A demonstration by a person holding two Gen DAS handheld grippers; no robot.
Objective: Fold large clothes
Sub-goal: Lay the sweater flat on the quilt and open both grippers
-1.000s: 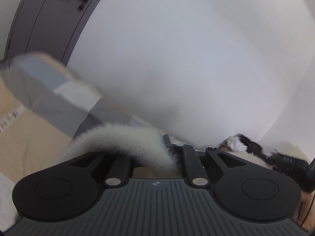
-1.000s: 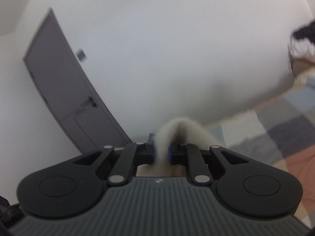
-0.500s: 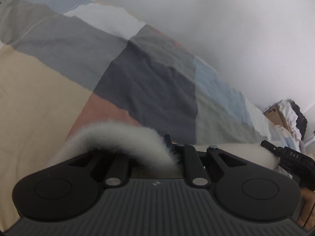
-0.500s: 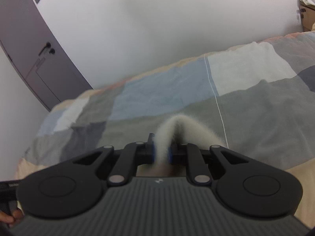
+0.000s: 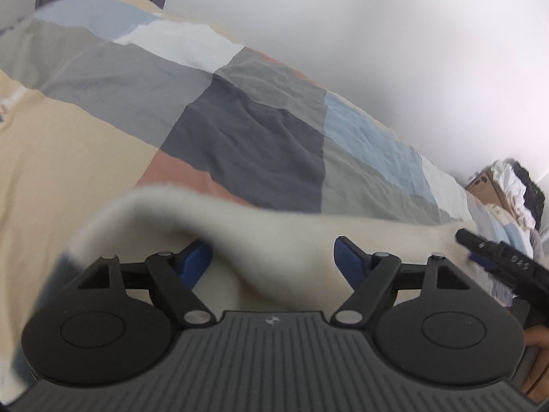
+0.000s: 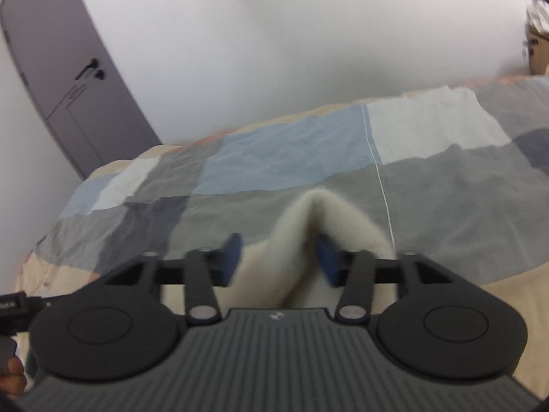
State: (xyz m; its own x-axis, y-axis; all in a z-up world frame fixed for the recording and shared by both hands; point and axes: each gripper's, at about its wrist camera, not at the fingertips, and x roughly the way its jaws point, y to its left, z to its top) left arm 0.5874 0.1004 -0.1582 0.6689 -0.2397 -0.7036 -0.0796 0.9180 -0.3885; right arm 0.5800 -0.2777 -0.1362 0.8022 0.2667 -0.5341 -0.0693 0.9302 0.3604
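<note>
Apparently this is a release: both grippers stand spread, with the garment (image 5: 260, 237) lying loose between the blue pads, over the quilt (image 5: 240, 130). The left gripper (image 5: 272, 257) fills the lower frame with its jaws wide apart; the right gripper (image 6: 278, 257) is likewise parted, with a fuzzy ridge of cloth rising at centre. The garment looks cream, thick and fleecy, soft-edged and blurred. The quilt is flat patchwork in grey, blue, beige and pink. Next, I judge, comes pulling clear and re-gripping an edge for another fold.
</note>
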